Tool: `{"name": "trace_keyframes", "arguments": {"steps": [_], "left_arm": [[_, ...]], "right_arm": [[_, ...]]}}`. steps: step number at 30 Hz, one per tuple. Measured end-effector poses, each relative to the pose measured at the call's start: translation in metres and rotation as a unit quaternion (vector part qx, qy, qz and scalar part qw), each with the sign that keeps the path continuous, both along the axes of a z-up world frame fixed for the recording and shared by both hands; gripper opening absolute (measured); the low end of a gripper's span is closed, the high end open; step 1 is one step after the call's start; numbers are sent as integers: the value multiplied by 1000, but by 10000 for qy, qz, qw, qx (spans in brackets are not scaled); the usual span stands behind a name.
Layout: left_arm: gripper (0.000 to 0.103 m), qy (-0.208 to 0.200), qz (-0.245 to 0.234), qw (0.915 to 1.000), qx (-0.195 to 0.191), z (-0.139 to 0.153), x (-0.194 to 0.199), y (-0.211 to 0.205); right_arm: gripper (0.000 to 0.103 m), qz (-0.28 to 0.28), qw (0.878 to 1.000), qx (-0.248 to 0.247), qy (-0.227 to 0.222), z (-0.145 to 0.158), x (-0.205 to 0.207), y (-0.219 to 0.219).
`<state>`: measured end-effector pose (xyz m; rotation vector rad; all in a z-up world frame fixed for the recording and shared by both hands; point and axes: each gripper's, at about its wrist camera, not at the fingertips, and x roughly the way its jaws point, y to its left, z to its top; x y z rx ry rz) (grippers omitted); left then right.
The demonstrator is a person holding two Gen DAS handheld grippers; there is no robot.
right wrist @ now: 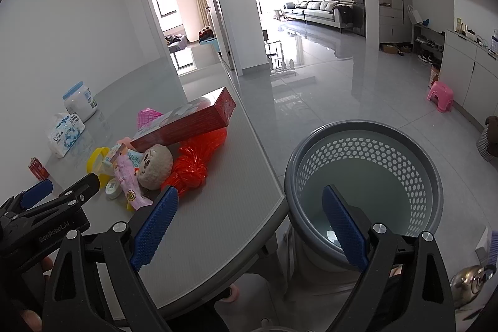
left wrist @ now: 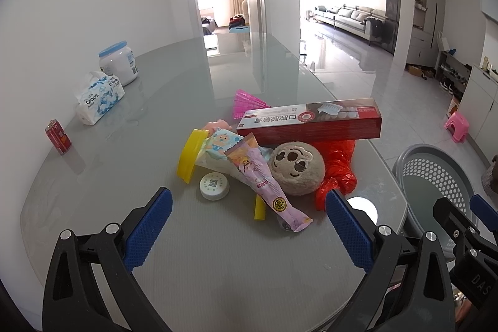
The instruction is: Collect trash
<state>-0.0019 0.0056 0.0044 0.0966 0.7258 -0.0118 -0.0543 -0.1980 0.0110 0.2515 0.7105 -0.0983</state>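
Note:
A heap of trash lies on the grey table (left wrist: pixel 218 269): a red toothpaste box (left wrist: pixel 311 122), a red plastic bag (left wrist: pixel 337 167), a round plush face (left wrist: pixel 297 168), a purple snack wrapper (left wrist: pixel 267 185), a white cap (left wrist: pixel 214 185), a yellow lid (left wrist: pixel 190 154) and a pink fan (left wrist: pixel 247 106). My left gripper (left wrist: pixel 249 226) is open just short of the heap, its jaws empty. My right gripper (right wrist: pixel 249 223) is open and empty, straddling the table edge and the grey perforated bin (right wrist: pixel 364 182) beside the table. The heap (right wrist: pixel 174 151) sits left of it.
A tissue pack (left wrist: pixel 99 97), a white jar with a blue lid (left wrist: pixel 119 63) and a red can (left wrist: pixel 58 136) stand at the table's left. A pink stool (right wrist: pixel 440 95) and shoe racks are on the floor at the right. A doorway and sofa lie beyond.

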Motion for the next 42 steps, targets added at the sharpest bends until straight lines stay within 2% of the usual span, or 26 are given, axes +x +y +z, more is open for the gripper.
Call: {"name": "trace_keyframes", "arguments": {"steps": [12, 20, 27, 32, 42], "left_arm": [[97, 33, 61, 10000, -1, -6, 3, 8], [97, 64, 542, 9985, 75, -22, 14, 50], [97, 267, 845, 9961, -7, -37, 26, 80], [97, 363, 837, 9958, -14, -45, 32, 83], [97, 504, 716, 9961, -82, -56, 44, 74]], "right_arm": [[89, 65, 10000, 69, 13, -3, 3, 2], [89, 328, 9994, 43, 126, -17, 17, 10], [89, 703, 9971, 29, 284, -31, 44, 28], [89, 867, 9955, 68, 380, -41, 64, 38], [89, 732, 9951, 142, 650, -59, 104, 38]]}}
